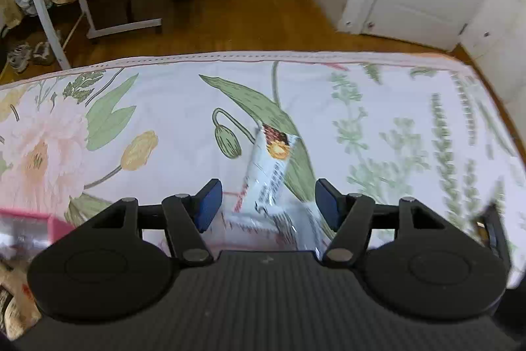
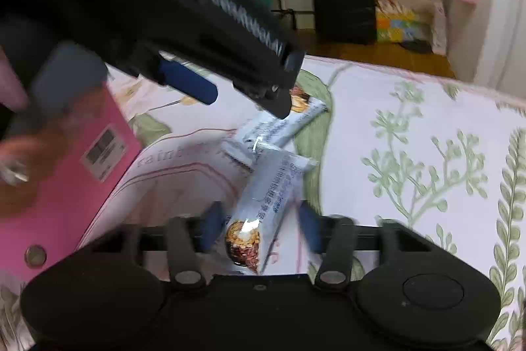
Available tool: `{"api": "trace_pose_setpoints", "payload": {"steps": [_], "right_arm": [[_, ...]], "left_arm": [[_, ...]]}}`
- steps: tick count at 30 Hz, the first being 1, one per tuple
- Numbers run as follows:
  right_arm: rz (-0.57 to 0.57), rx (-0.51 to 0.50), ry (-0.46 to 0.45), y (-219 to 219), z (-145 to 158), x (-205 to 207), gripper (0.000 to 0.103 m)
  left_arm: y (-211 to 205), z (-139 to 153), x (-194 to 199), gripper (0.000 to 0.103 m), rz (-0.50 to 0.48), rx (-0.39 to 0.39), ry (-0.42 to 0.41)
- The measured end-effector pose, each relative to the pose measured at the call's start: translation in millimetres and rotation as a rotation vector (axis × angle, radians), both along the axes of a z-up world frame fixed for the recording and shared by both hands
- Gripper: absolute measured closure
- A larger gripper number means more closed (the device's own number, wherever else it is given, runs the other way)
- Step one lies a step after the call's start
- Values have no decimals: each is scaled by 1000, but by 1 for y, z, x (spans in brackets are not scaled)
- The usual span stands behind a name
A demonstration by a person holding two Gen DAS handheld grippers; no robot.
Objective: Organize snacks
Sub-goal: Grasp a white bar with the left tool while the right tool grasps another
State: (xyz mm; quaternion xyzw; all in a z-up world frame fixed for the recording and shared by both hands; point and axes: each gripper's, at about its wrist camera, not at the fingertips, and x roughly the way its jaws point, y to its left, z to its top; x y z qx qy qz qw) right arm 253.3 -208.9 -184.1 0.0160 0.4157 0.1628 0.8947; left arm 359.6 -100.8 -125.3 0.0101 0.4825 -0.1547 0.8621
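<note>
Snack bars [image 2: 263, 183] scattered on floral cloth [image 2: 427, 127] beside pink box [image 2: 62, 186], probably their destination. Left gripper [image 1: 268, 203] spread above one bar [image 1: 273, 166]; right gripper [image 2: 259, 227] spread astride another, positioned for pickup, blurred.

Left gripper [image 1: 268, 203] jaws apart; right gripper [image 2: 259, 227] likewise (blurred).
</note>
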Motion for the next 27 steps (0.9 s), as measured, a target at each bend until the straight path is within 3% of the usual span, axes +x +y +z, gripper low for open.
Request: {"api": "trace_pose_setpoints", "payload": {"steps": [4, 10, 11, 12, 14, 20, 27], "right_arm": [[-31, 55, 24, -14, 2, -3, 65], [-89, 68, 97, -23, 9, -8, 65], [-91, 68, 109, -24, 10, -10, 65], [-93, 63, 117, -24, 10, -10, 65], [-104, 62, 131, -24, 12, -12, 65], [-114, 149, 154, -23, 23, -24, 65], [-141, 136, 150, -8, 57, -55, 65]], "left_arm": [[-18, -21, 21, 41, -38, 51, 98], [-22, -45, 29, 45, 7, 68, 95], [-21, -48, 29, 52, 5, 64, 104], [-20, -49, 27, 71, 3, 76, 102], [-18, -45, 23, 78, -10, 91, 97], [6, -26, 0, 79, -14, -19, 153], [30, 11, -49, 79, -37, -92, 117]]}}
